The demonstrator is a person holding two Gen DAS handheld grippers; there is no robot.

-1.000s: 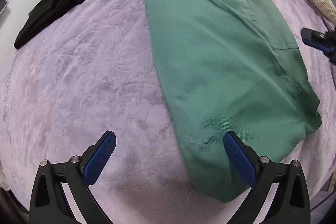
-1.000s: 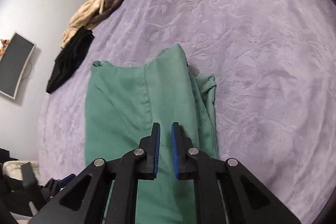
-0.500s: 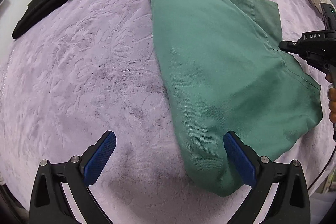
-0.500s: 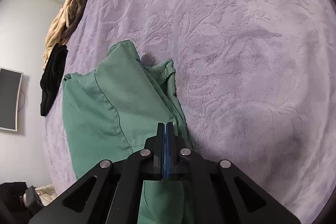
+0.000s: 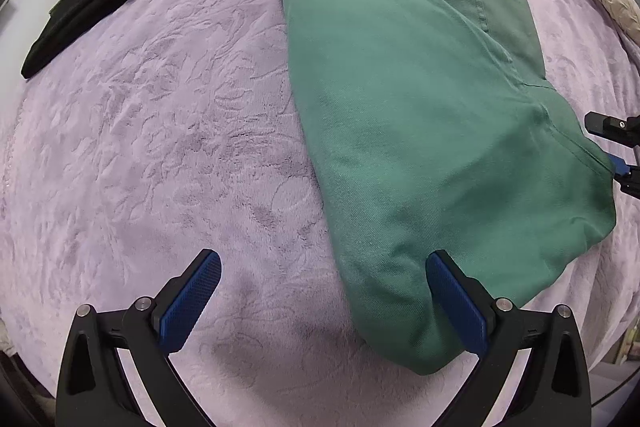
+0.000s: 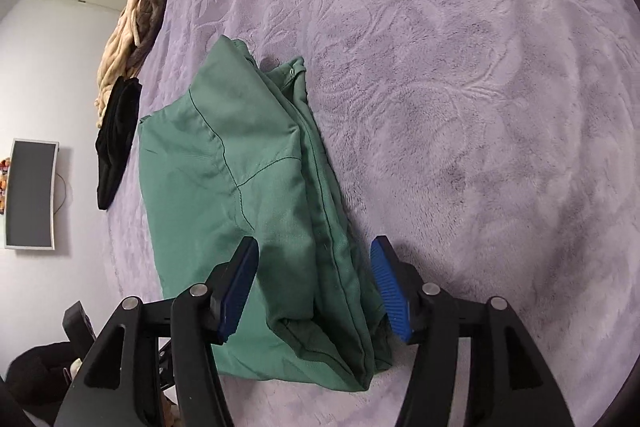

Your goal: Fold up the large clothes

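Folded green garment lying centre-frame between opening right gripper pads, untouched, left gripper gaping wide, holding nothing, garment corner beside its right finger

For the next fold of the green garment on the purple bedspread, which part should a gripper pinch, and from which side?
Probably the stacked seamed edge of the green garment that lies nearest the right gripper, approached from above and from that side. There the layers bunch into a raised ridge the pads can close around, while the middle lies flat on the bedspread. The right jaws are opening astride that ridge; the left gripper is open too.
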